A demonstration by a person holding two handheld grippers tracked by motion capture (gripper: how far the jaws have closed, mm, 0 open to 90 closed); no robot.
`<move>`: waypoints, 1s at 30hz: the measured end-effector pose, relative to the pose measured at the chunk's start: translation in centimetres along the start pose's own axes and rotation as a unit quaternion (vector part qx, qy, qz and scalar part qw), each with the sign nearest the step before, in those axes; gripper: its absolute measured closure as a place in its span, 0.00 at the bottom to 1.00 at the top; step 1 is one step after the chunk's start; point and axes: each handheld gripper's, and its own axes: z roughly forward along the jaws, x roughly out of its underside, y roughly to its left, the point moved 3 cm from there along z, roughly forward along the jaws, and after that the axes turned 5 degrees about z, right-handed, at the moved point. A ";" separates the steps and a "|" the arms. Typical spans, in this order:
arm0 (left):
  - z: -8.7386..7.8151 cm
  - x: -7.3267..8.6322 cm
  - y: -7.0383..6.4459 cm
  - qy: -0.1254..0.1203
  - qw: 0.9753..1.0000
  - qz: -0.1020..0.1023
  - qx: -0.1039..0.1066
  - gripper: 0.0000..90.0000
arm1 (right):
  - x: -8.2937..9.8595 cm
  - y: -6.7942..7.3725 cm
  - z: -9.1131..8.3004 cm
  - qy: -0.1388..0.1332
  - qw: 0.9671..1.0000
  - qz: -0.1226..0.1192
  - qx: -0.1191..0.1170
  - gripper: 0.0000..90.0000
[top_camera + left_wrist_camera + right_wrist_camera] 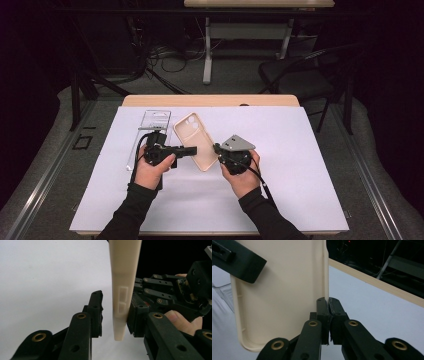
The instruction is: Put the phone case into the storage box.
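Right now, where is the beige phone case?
In the high view, the beige phone case is above the white sheet, between the left gripper and the right gripper.

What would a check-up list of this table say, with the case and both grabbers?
Surface: white sheet over a wooden table.
Job's things: beige phone case, held between both grippers; a clear package lies flat at its left.
Clutter: nothing seen.
Grippers: left gripper is open, its jaws on either side of the case's edge, one apart from it. Right gripper is shut on the case's side rim.
Cables: one cable trails from each gripper along the forearm; a tangle of cables lies on the floor beyond the table.
Surroundings: dark room, a black chair, a second table behind.
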 end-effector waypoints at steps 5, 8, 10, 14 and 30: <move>0.0 0.1 0.0 -0.001 1.000 -0.007 0.001 0.81 | 0.0 0.2 0.1 0.000 1.000 -0.001 -0.002 0.98; 0.1 0.1 -0.1 0.002 1.000 -0.012 0.005 0.83 | 0.0 0.2 0.1 0.001 1.000 -0.002 -0.003 0.98; 0.1 0.2 -0.1 0.005 1.000 -0.021 0.009 0.84 | 0.1 0.2 0.1 0.000 1.000 -0.001 -0.005 0.98; 0.1 0.2 -0.2 0.005 0.999 -0.029 0.012 0.86 | 0.0 0.3 0.1 -0.003 1.000 -0.002 -0.005 0.98; 0.1 0.2 -0.1 0.004 0.998 -0.064 0.015 0.89 | 0.1 0.5 0.2 -0.001 1.000 0.001 -0.011 0.98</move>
